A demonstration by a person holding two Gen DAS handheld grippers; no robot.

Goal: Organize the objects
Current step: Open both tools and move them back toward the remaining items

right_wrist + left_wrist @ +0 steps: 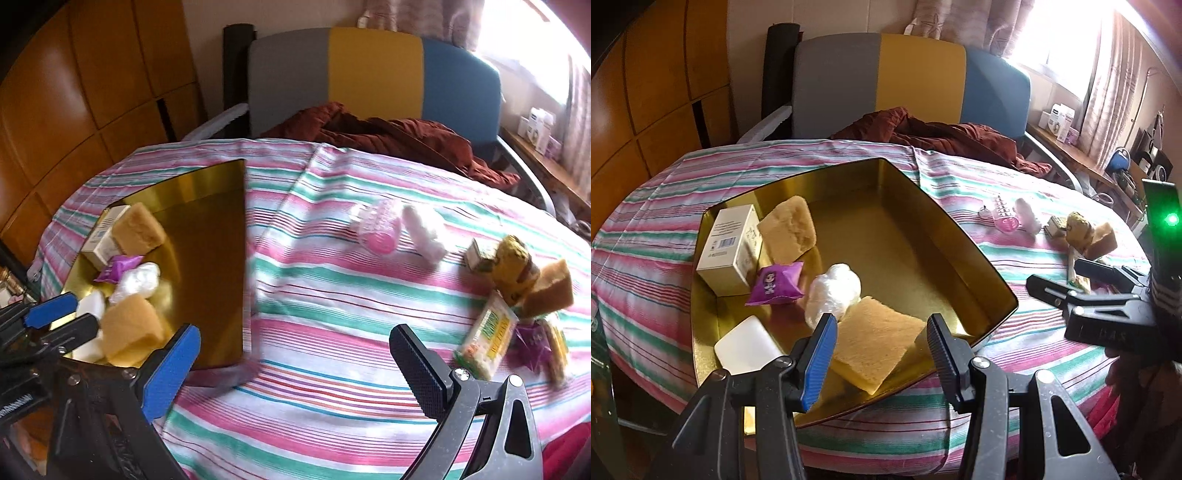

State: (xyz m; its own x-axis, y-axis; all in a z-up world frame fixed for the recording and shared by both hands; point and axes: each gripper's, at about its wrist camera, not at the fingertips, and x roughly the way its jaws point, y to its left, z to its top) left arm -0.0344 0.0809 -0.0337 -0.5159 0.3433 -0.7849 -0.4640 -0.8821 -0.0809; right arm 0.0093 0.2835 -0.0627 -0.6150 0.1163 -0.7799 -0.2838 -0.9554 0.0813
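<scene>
A gold tin tray [945, 218] stands on the striped cloth. It holds a white box [727, 251], two tan sponges [788, 232] [879, 350], a purple packet [775, 282], a white plastic wad [834, 291] and a white soap bar [746, 349]. My left gripper [881, 323] hovers open over the near sponge, pads apart from it. My right gripper [295, 369] stands wide open over bare cloth right of the tray [214, 258], holding nothing. Loose on the cloth lie a pink roller [380, 229], a white wad [424, 232], a yellow toy [513, 266], a brown sponge [550, 288] and a green-yellow packet [487, 339].
A red-brown cloth [388, 133] is heaped at the table's far edge before a grey, yellow and blue chair [369, 66]. Wooden cupboards [74, 92] stand on the left. A shelf with small boxes [1060, 118] runs along the right wall under the window.
</scene>
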